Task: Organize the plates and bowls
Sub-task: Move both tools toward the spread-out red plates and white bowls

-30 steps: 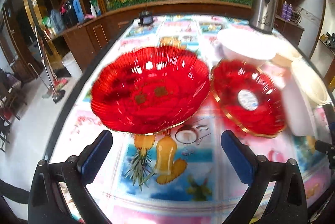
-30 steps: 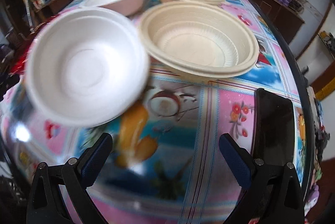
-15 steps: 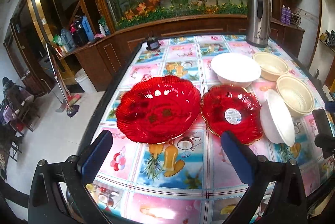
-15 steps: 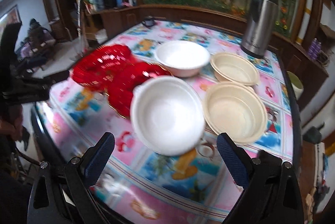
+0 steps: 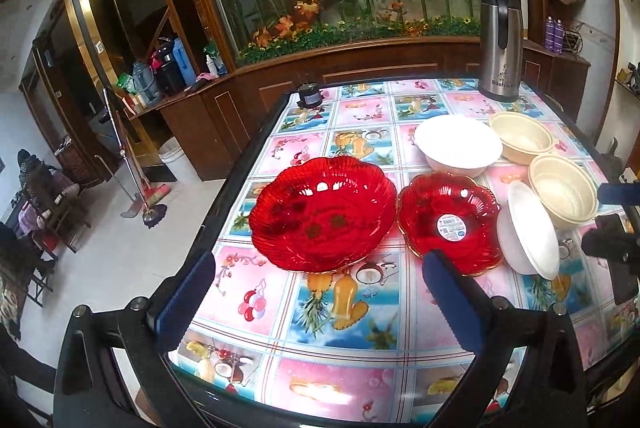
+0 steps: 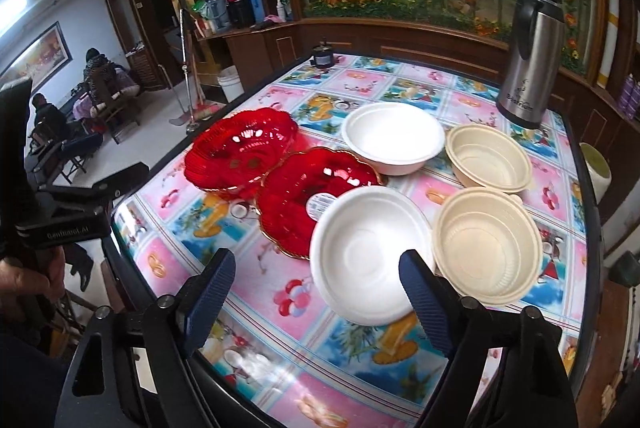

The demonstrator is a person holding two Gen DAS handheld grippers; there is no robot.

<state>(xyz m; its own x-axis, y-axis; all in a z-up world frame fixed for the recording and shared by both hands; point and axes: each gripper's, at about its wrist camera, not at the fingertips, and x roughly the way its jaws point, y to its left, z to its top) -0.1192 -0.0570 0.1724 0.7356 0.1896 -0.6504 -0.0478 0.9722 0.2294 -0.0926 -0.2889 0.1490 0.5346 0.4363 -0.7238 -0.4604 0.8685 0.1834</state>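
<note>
A large red glass plate (image 5: 323, 214) and a smaller red plate (image 5: 448, 222) with a sticker sit side by side on the table. A white bowl (image 5: 532, 233) leans tilted on the smaller red plate's right rim. A second white bowl (image 5: 458, 146) and two beige ribbed bowls (image 5: 522, 137) (image 5: 563, 190) stand behind. My left gripper (image 5: 320, 302) is open and empty, above the table's near edge. My right gripper (image 6: 316, 302) is open and empty, just short of the tilted white bowl (image 6: 370, 254).
A steel thermos jug (image 5: 500, 42) stands at the far right of the fruit-patterned tablecloth (image 5: 352, 312). A small dark object (image 5: 309, 95) sits at the far left corner. A wooden cabinet and planter lie behind. A phone (image 5: 624, 280) lies at the right edge.
Both grippers have pulled back and risen from close over the dishes, so the whole table now shows. The dishes have not moved in the last half second.
</note>
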